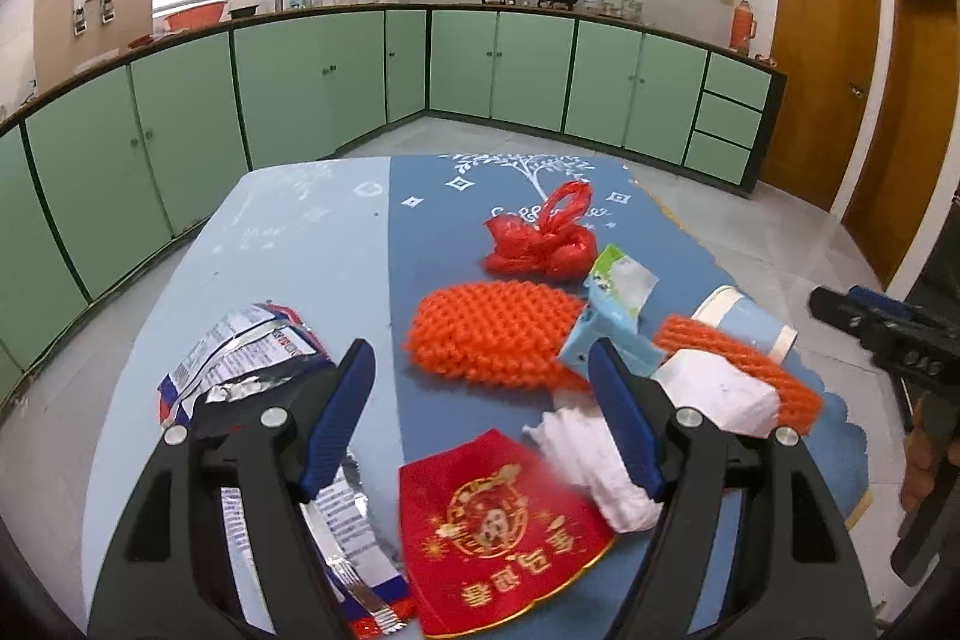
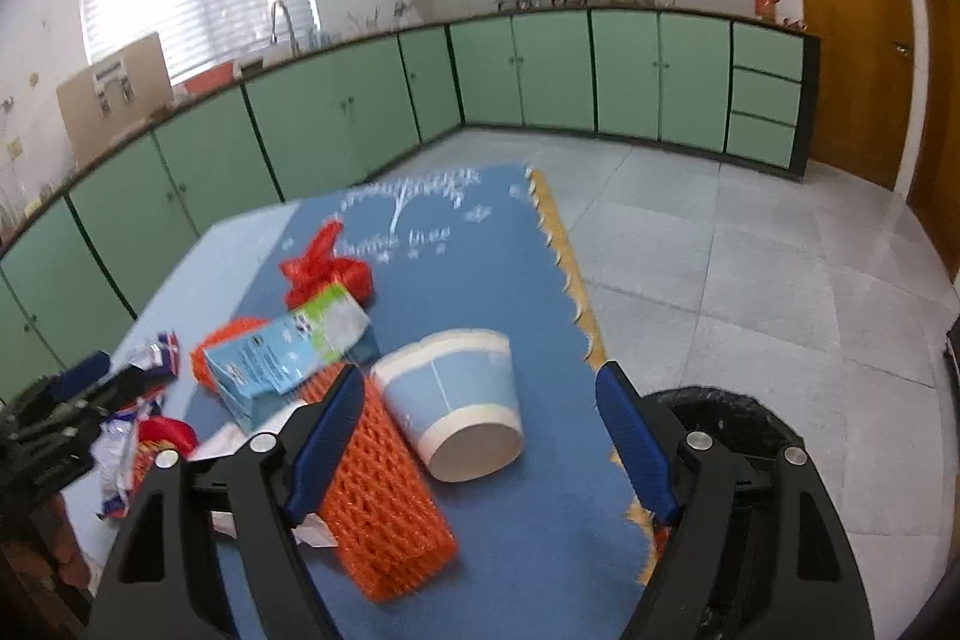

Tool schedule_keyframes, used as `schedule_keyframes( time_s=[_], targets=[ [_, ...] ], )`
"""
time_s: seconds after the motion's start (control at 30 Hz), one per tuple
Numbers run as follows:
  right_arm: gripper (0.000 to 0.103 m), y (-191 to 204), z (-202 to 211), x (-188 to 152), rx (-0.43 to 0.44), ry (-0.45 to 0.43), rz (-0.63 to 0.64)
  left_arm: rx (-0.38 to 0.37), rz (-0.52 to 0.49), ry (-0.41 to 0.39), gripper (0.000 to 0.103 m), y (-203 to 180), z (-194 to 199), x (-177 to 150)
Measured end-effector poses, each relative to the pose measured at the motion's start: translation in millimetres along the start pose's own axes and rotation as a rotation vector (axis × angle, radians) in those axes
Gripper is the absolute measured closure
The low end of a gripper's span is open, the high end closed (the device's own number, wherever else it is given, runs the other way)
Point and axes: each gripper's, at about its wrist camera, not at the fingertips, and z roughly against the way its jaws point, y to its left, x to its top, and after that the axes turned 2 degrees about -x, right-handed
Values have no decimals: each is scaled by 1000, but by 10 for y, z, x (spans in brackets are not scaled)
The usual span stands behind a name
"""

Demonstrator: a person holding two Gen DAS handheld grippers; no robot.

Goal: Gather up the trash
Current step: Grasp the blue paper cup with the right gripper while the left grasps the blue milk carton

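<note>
Trash lies scattered on the blue table. In the left wrist view my left gripper is open and empty above a red envelope, with crumpled white tissue by its right finger and a foil snack wrapper by its left. Beyond lie an orange foam net, a red plastic bag and a blue-green carton. In the right wrist view my right gripper is open and empty over a blue-white paper cup lying on its side, next to an orange foam net sleeve.
A black-lined trash bin stands on the tiled floor just right of the table's edge. Green kitchen cabinets run along the back and left. Wooden doors are at the right. The right gripper shows at the left view's right edge.
</note>
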Motion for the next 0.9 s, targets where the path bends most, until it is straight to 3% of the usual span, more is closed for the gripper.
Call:
schedule_keyframes(
  time_s=[0.57,0.73,0.9],
  targets=[
    [30,24,-563,-122,16,137,34,-42,-12,40,31,-179,-225,36],
    [37,47,-673,-102,69,183,44,-79,-36,45,28,-318,-300,52],
    [41,-3,-651,-76,83,173,27,-112,-88,49,26,-534,-419,112]
  ],
)
